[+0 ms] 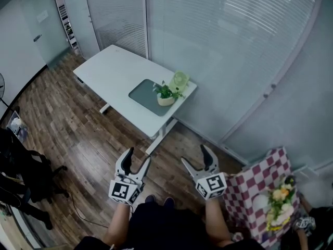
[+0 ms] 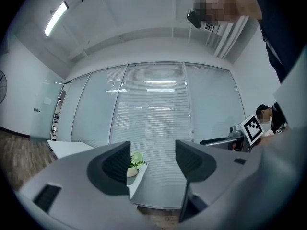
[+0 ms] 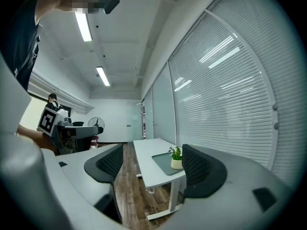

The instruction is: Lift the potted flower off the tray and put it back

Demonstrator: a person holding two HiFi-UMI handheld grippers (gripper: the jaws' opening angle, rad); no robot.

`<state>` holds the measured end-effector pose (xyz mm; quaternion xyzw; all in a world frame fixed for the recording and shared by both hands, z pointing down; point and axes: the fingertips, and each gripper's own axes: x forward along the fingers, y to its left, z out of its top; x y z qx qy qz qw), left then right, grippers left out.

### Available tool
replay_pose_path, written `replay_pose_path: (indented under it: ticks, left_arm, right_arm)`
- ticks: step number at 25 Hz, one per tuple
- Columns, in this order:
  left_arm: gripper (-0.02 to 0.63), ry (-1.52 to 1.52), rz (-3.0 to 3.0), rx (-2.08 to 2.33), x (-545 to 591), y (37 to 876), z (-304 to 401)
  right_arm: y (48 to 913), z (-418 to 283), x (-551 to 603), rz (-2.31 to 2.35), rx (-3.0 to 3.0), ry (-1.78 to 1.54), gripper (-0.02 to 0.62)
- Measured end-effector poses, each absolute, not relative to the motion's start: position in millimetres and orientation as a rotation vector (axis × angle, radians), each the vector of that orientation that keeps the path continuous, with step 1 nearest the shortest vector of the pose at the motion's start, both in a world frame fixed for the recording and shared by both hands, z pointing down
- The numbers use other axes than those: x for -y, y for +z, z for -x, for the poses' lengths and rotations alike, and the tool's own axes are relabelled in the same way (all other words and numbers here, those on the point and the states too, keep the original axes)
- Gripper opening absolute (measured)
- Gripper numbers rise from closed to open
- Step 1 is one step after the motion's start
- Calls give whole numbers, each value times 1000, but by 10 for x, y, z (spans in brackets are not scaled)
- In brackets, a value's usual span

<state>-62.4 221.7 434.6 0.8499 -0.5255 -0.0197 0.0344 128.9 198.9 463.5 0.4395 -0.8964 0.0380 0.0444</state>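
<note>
A person stands on a wooden floor, well apart from a white bench (image 1: 112,66). The left hand-held gripper (image 1: 139,158) and the right hand-held gripper (image 1: 193,155) are held out level in front of the body, both with jaws spread wide and nothing between them. The potted flower (image 1: 166,94) stands on the grey tray (image 1: 141,94) on the bench, near the glass wall. Lifting has not begun; the next move likely calls for walking to the bench and setting open jaws around the pot.
</note>
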Motion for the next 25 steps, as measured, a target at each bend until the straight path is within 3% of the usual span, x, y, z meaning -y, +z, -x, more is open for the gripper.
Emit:
replay_pose_path:
  ticks: [25]
  left_arm:
    - [270,19,-2609,1690,-1989,4614,714]
  right_arm:
    - [4878,-1111,-1753,-1199,2780,128,351]
